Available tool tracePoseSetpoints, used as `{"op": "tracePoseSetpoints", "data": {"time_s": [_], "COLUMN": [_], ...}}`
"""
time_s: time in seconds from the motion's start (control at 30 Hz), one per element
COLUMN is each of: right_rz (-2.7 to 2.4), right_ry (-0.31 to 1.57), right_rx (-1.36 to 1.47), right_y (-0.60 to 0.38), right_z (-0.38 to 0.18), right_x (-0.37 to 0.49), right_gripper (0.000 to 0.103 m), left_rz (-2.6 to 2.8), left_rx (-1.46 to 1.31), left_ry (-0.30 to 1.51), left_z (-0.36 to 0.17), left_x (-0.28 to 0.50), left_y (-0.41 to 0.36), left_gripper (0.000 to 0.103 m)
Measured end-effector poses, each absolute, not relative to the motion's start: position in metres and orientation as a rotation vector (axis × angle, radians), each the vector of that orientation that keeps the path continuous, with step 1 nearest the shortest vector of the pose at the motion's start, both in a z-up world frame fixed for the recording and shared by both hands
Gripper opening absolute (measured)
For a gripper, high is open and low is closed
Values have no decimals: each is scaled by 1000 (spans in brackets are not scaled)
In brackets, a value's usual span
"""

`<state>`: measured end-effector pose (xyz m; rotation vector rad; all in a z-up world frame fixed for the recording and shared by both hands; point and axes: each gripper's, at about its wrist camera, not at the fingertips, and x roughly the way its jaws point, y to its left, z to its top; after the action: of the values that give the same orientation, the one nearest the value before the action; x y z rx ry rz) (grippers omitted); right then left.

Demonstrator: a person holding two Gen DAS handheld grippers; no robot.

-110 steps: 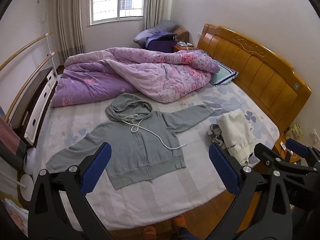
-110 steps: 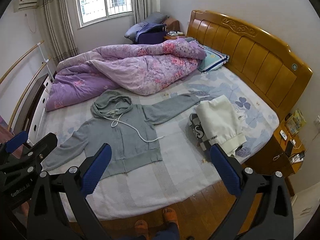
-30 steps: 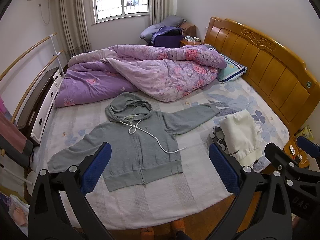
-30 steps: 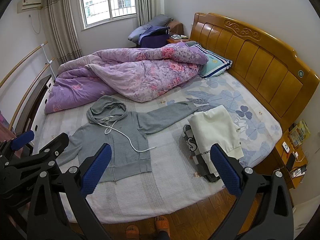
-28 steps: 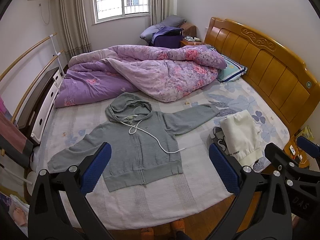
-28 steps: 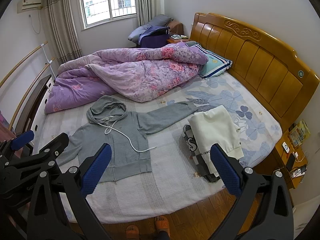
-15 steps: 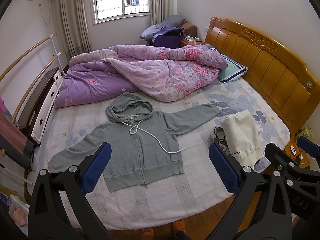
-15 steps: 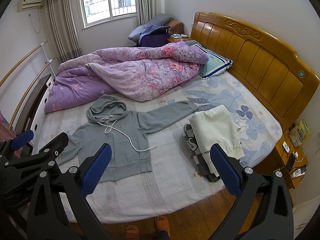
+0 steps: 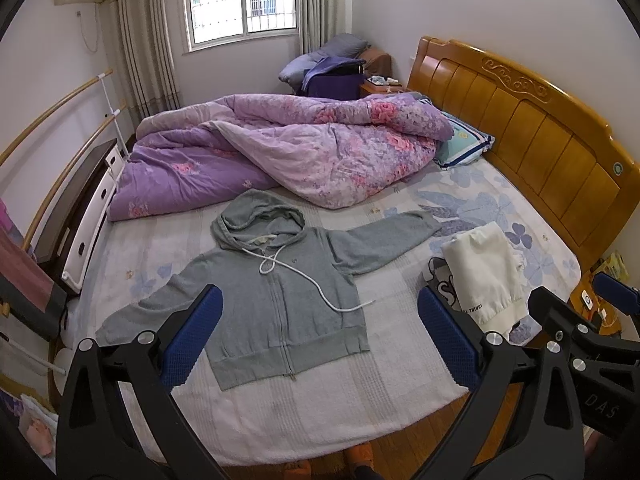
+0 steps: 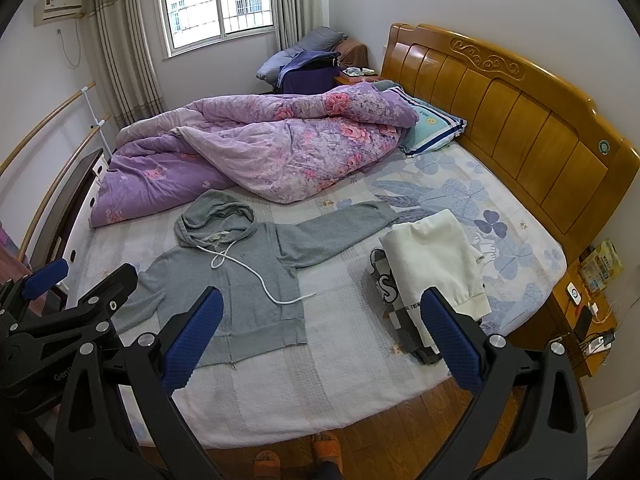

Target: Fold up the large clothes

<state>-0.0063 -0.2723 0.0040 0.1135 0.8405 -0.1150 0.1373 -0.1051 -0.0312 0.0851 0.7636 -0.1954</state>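
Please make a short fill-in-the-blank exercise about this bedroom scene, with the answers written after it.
1. The grey hoodie lies flat on the bed with both sleeves spread ____.
2. The folded white garment lies to the ____ of the hoodie.
3. The left gripper and right gripper are both ____ and hold nothing.

Answers: out; right; open

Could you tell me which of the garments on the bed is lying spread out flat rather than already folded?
The grey zip hoodie, with both sleeves stretched out. The cream garment beside it is folded and sits on a stack.
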Motion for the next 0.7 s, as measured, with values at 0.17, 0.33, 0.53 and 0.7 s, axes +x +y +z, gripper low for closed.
{"op": "tracePoseSetpoints", "data": {"time_s": [0.17,0.33,0.53,0.7], "right_rz": [-113,-113,-113,-113], "right_ry": [843,842,841,842], "right_rx": [113,113,114,112], "right_y": [-273,-273,-273,-273], "right_z": [4,4,4,4], "right_x": [-5,-5,-5,-5], "right_gripper": [95,95,95,95], "left_rz": [-197,-195,-189,-189], "left_rx": [90,92,99,98], "left_ry": [756,756,752,753], "left_z": [-30,-30,-29,-29], "left_x": [139,140,139,139], "left_y": [-105,-105,-105,-105], "left_gripper": [98,98,98,98]}}
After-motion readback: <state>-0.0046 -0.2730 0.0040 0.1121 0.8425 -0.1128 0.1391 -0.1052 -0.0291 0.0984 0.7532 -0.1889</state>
